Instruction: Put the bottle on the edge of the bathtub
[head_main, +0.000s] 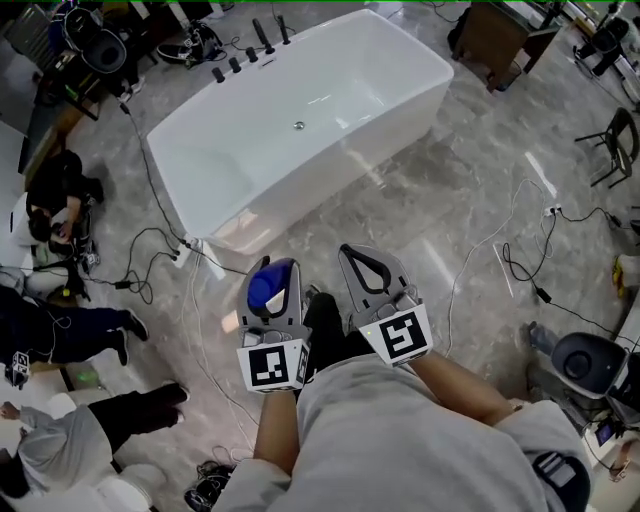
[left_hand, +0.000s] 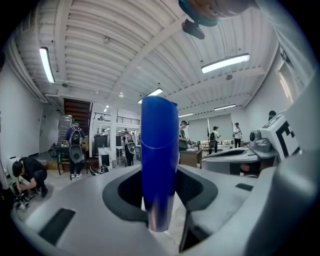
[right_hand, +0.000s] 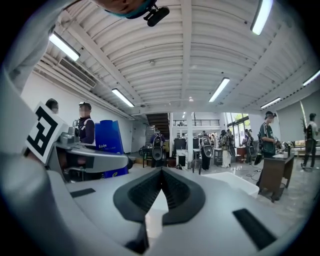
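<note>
A blue bottle stands upright between the jaws of my left gripper, which is shut on it; in the left gripper view the blue bottle fills the gap between the jaws, its top above them. My right gripper is shut and empty beside it, jaws meeting at the tips in the right gripper view. Both are held close to the person's body, pointing towards the white bathtub, which lies ahead on the marble floor with several dark taps on its far rim.
Cables trail over the floor left of the tub and a cable on the right. People sit or crouch at the left. A chair and a wooden desk stand to the right.
</note>
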